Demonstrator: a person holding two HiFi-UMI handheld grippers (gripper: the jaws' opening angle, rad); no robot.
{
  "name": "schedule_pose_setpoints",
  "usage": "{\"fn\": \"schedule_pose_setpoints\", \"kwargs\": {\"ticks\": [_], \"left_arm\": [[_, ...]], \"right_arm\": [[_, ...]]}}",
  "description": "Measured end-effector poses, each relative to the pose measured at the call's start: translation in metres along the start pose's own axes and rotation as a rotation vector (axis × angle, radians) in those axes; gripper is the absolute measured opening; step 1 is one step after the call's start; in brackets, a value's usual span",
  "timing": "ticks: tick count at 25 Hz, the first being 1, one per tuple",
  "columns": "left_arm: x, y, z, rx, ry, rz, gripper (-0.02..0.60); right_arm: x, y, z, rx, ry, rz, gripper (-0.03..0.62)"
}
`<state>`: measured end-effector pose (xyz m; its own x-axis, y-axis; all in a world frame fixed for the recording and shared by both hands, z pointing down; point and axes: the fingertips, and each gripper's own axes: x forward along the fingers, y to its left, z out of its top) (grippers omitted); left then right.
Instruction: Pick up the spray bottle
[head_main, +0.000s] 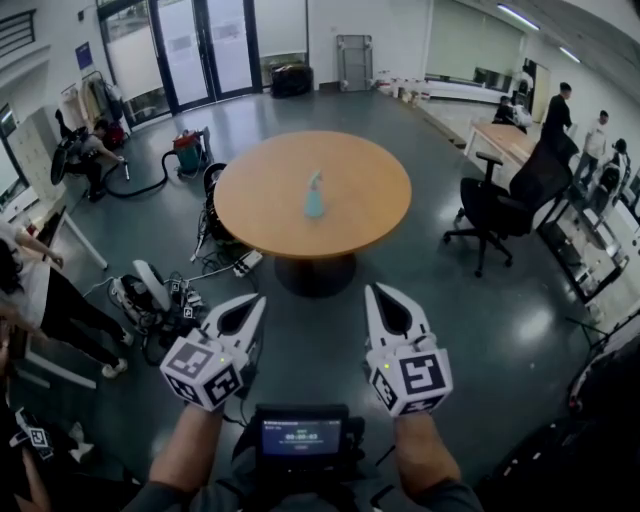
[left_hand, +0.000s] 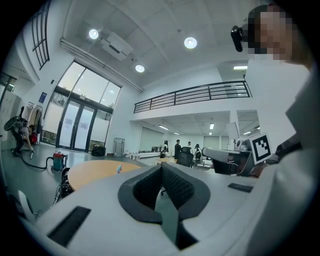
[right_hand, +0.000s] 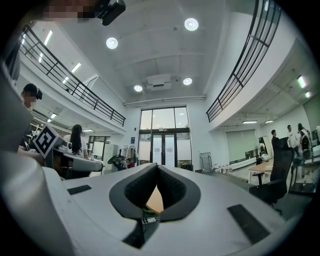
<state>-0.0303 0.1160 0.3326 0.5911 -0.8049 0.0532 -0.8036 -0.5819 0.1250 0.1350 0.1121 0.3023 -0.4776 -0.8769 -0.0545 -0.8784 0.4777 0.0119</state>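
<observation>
A small light-blue spray bottle (head_main: 314, 197) stands upright near the middle of a round wooden table (head_main: 270, 210). In the left gripper view the spray bottle (left_hand: 119, 169) shows tiny on the table (left_hand: 95, 172). Both grippers are held well short of the table, over the floor. My left gripper (head_main: 258, 301) is shut and empty, pointing level toward the table's near left side. My right gripper (head_main: 373, 290) is also shut and empty, beside it. Through the right gripper's jaws only a sliver of the tabletop (right_hand: 155, 200) is visible.
A black office chair (head_main: 510, 205) stands right of the table. A vacuum cleaner (head_main: 187, 152), cables and gear (head_main: 160, 300) lie on the floor at the table's left. People sit or stand at the left edge and back right. A handheld screen (head_main: 301, 436) sits below the grippers.
</observation>
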Motion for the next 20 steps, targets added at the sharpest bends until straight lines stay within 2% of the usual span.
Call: {"fn": "schedule_pose_setpoints", "kwargs": {"ticks": [8,14,20], "left_arm": [[0.026,0.015,0.003,-0.018,-0.024,-0.022,0.000],[0.040,0.046,0.007,-0.040,-0.045,-0.022,0.000],[0.060,0.095,0.014,-0.049,-0.057,-0.030,-0.002]], "right_arm": [[0.023,-0.013,-0.002,-0.027,-0.013,-0.007,0.008],[0.055,-0.011,0.003,-0.071,-0.018,0.004,0.009],[0.104,-0.011,-0.002,-0.060,-0.005,-0.023,0.009]]}}
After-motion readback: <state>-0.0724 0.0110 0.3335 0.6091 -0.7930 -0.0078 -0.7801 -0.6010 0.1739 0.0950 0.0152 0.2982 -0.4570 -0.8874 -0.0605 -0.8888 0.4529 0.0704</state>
